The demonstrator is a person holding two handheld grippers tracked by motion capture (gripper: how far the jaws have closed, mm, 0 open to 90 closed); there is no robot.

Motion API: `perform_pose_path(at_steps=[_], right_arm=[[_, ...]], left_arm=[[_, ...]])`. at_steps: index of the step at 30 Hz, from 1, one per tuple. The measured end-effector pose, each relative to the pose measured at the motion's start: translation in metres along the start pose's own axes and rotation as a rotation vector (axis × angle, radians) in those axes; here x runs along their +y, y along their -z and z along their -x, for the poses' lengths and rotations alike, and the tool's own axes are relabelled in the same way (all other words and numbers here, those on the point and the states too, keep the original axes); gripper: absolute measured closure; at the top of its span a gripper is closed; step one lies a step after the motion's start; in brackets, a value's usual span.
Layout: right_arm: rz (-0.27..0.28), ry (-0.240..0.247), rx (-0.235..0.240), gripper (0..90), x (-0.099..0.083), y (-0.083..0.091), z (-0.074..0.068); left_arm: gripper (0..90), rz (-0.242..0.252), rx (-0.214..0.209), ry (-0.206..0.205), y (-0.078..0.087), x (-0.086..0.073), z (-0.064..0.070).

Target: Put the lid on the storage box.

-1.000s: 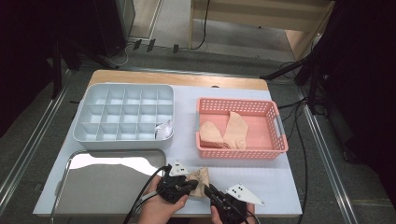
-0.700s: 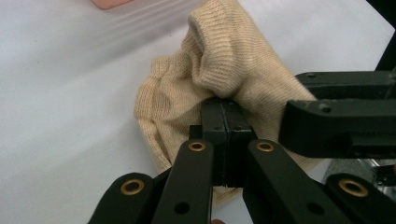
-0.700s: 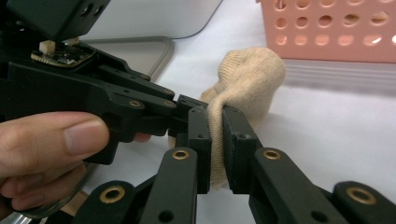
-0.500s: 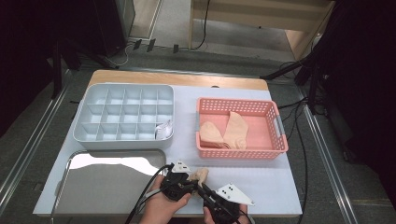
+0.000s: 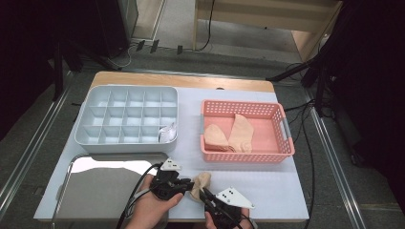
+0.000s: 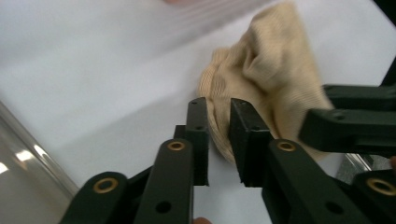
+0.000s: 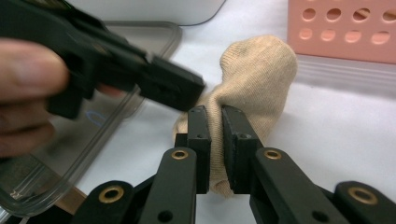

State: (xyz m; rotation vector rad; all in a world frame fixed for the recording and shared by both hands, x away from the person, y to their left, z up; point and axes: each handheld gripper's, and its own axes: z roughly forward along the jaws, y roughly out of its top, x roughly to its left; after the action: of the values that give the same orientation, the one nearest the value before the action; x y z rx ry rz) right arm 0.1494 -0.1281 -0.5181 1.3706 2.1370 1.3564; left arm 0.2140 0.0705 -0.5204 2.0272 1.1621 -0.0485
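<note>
Counting socks: I see one beige sock (image 5: pixel 200 182) pinched between both claws at the near edge of the surface (image 5: pixel 267 186), and two more in the pink basket (image 5: pixel 246 156). My left claw (image 6: pixel 218 140) is narrow, clamped on the sock's edge; my right claw (image 7: pixel 215 144) is narrow too, biting a fold of it. One white divider tray (image 5: pixel 126 143) far left, one shiny metal tray (image 5: pixel 102 191) just beside my left hand. Open surface lies right of the sock, below the basket.
</note>
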Motion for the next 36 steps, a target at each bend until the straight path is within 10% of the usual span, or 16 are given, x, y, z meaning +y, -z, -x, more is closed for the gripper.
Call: perform_pose_path(at_steps=[14,20,29,36], right_arm=[[-0.030,0.042,0.004,81.5,0.004,-0.016,-0.007],[-0.032,0.064,-0.019,82.0,0.001,-0.021,-0.010],[-0.029,0.090,-0.052,81.8,0.000,-0.022,-0.016],[-0.026,0.050,0.011,72.6,0.000,-0.019,-0.013]], left_arm=[[88.4,0.007,-0.045,0.032,-0.004,0.000,-0.003],[80.7,0.131,-0.102,0.127,0.014,0.004,-0.015],[64.9,0.117,-0.092,0.088,0.008,0.015,0.003],[83.4,0.083,-0.065,0.055,0.002,0.013,0.003]])
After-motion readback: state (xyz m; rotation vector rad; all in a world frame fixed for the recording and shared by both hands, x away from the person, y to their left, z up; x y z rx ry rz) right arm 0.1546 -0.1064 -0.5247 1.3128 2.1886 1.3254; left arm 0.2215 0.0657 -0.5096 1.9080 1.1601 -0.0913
